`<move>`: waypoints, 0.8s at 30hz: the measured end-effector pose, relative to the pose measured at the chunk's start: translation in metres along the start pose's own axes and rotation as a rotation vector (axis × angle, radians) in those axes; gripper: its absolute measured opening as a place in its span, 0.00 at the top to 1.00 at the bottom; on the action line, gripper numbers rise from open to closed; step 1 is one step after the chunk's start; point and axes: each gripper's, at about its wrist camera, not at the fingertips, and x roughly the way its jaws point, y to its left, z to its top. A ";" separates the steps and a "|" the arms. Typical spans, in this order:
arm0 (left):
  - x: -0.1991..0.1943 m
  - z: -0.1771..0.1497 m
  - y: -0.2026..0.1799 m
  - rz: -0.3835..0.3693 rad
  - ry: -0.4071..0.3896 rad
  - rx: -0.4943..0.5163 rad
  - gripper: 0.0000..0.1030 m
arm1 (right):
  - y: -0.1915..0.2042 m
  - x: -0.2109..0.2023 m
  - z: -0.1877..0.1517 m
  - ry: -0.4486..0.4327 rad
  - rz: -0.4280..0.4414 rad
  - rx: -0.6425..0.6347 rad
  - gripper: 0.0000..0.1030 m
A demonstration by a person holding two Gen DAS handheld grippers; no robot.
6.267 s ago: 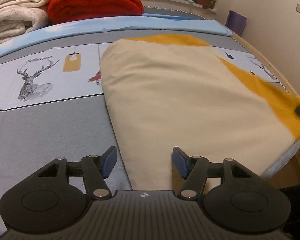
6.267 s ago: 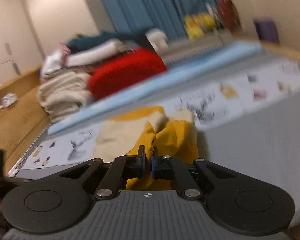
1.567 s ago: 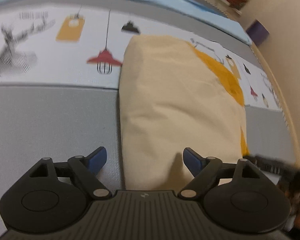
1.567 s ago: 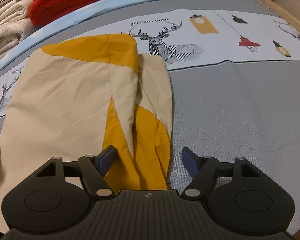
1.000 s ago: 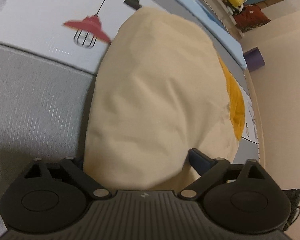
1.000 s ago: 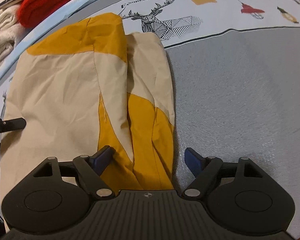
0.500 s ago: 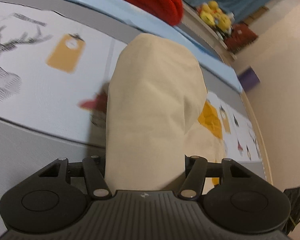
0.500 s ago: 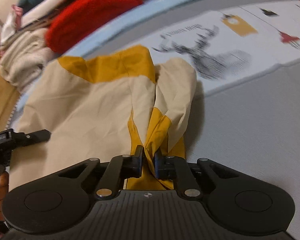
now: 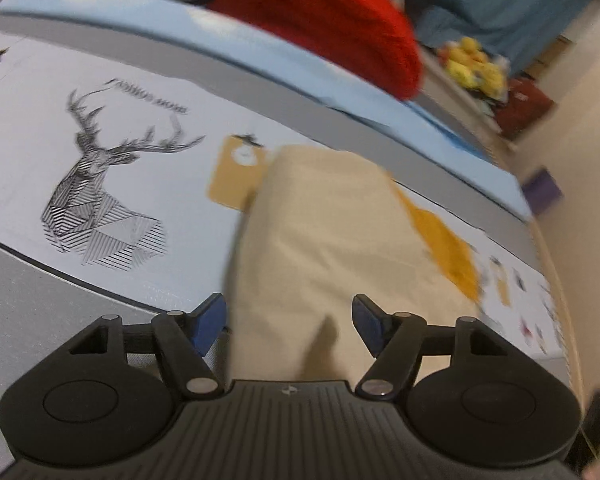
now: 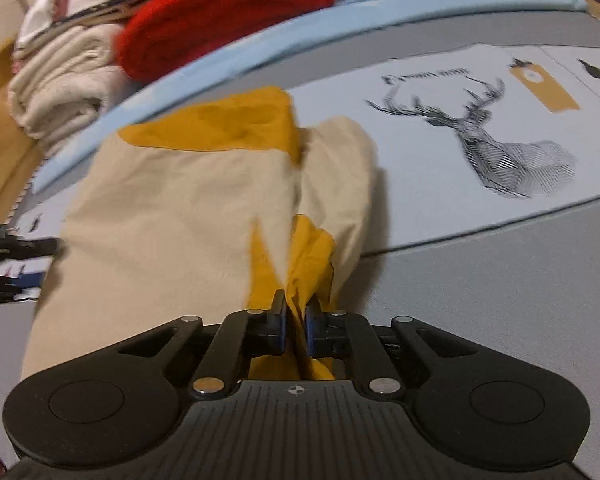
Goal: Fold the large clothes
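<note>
A large cream and mustard-yellow garment [image 9: 332, 232] lies folded lengthwise on the printed bedcover [image 9: 28, 152]. In the left wrist view my left gripper [image 9: 289, 320] hovers over its near cream end. Its jaws are opening, the cloth runs between the blue pads [image 9: 210, 320], and no pad visibly presses on it. In the right wrist view the garment [image 10: 172, 208] stretches away from my right gripper [image 10: 295, 320]. Those jaws are closing, pinched on a bunched yellow fold at the garment's near right corner. The left gripper's fingers [image 10: 28, 247] show at the garment's left edge.
A red blanket [image 10: 220, 12] and cream folded blankets [image 10: 60, 88] are stacked at the head of the bed, behind a light-blue strip [image 9: 220, 40]. A deer print [image 10: 500, 152] marks the cover. Yellow plush toys [image 9: 476, 68] and a purple box [image 9: 544, 192] sit past the wooden bed edge [image 9: 556, 280].
My right gripper closed on the yellow fold and drew it up into a bunch. My left gripper squeezed the cream end, then widened again while swinging left, and the deer print came into view.
</note>
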 end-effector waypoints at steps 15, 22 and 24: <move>-0.029 -0.091 -0.038 0.114 0.202 0.414 0.23 | 0.003 -0.067 -0.040 -0.008 0.111 -0.085 0.84; -0.062 -0.125 -0.059 0.290 0.203 0.497 0.11 | 0.012 -0.063 -0.077 0.204 -0.130 -0.329 0.72; -0.097 -0.130 -0.076 0.322 0.069 0.533 0.10 | 0.015 -0.093 -0.067 0.107 -0.136 -0.320 0.72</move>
